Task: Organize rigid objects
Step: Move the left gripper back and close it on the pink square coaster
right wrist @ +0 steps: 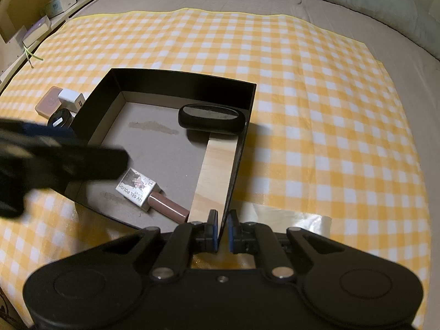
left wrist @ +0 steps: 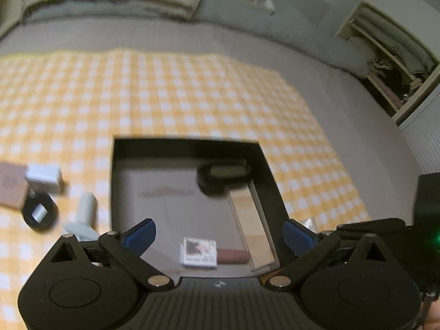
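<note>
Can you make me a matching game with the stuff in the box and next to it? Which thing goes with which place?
Things:
1. black case
2. wooden board
3. gel polish box
4. white charger

Places:
A. outside the black box, on the checkered cloth
B. along the box's right wall
C. inside, at the far wall
D. inside, near the front edge, beside a pink tube

Pairs: 1-C, 2-B, 3-D, 4-A

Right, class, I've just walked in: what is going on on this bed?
A person with two handheld grippers is sorting small items into a black box. The right gripper pinches the box's near right wall. The left gripper hangs open above it. Inside lie a glasses case, wood block and gel polish box.
</note>
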Demonstrator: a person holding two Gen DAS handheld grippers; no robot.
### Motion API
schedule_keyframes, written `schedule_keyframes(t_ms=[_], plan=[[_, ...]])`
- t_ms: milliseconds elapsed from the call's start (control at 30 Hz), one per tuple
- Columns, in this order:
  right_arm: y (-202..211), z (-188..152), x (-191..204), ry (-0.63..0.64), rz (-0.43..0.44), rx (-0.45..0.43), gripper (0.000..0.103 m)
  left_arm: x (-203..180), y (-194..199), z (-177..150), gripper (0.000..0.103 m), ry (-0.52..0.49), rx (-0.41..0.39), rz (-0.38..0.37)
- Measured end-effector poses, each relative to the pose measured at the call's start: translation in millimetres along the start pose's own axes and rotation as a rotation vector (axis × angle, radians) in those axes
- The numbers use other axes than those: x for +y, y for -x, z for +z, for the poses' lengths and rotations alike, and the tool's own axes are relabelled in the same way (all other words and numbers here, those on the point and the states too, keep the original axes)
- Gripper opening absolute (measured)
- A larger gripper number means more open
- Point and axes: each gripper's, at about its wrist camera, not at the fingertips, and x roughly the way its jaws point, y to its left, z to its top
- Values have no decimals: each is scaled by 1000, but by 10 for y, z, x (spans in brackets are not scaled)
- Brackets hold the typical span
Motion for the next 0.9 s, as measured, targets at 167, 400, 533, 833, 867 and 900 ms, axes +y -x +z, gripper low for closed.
schedule_keyframes(t_ms=[167, 400, 533, 833, 867, 900], plan=[[-1, -2, 4, 0, 0, 0, 8, 103, 281, 56, 101, -56, -101, 24], [0, -3, 5, 1, -4, 0, 8, 491, 558, 208, 103, -53, -214, 118], [-2, -4, 13, 6, -8, 0, 8, 765, 660, 280, 103, -38, -254, 193], [-2, -3, 13, 7, -9, 0, 8, 1394, 679, 352, 103, -61, -270, 377], [-3, -3, 13, 7, -9, 0, 8, 1465, 663, 351, 103, -64, -262, 393], [-3, -3, 14, 7, -9, 0, 8, 1531, 639, 350, 103, -65, -253, 409]])
